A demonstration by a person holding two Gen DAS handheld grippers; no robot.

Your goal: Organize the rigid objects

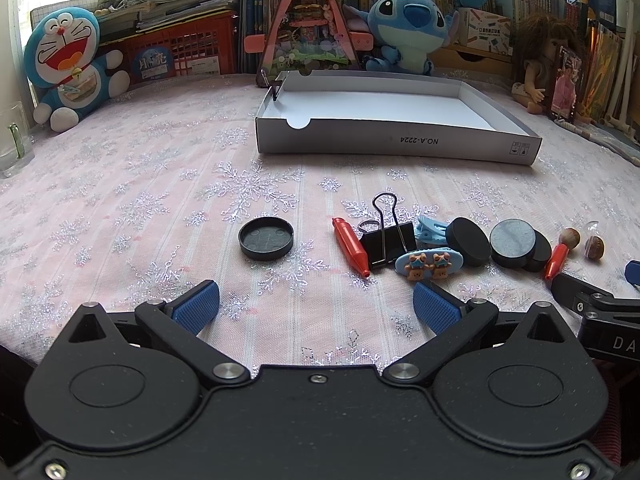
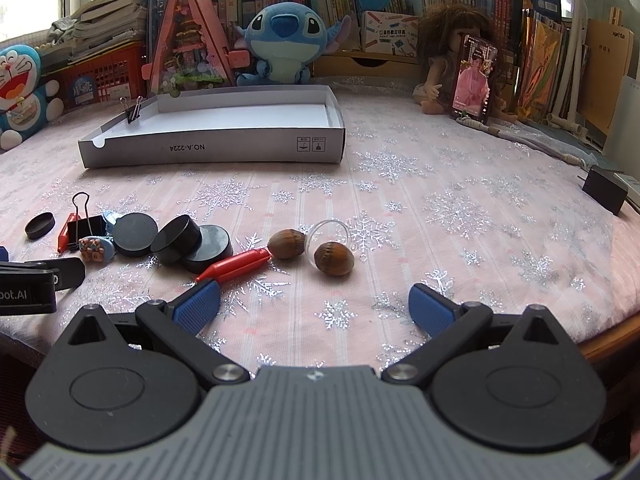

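Note:
A white cardboard box lid (image 1: 396, 142) (image 2: 212, 148) lies open at the back, with a small binder clip (image 2: 134, 111) on its left rim. Small items lie in a row on the cloth: a black round cap (image 1: 266, 238), red pegs (image 1: 352, 246) (image 2: 236, 264), a black binder clip (image 1: 388, 238), a blue bear hair clip (image 1: 428, 264), black discs (image 1: 512, 242) (image 2: 176, 240), two hazelnuts (image 2: 286, 243) (image 2: 334, 259) and a clear dome (image 2: 328, 232). My left gripper (image 1: 316, 304) is open and empty, short of the cap. My right gripper (image 2: 314, 306) is open and empty, short of the hazelnuts.
Plush toys (image 1: 68, 64) (image 2: 284, 40), a pink triangular toy house (image 1: 308, 28), a doll (image 2: 452, 56), books and red baskets line the back. A glass (image 1: 12, 140) stands far left. A black block (image 2: 604, 190) sits at the right edge.

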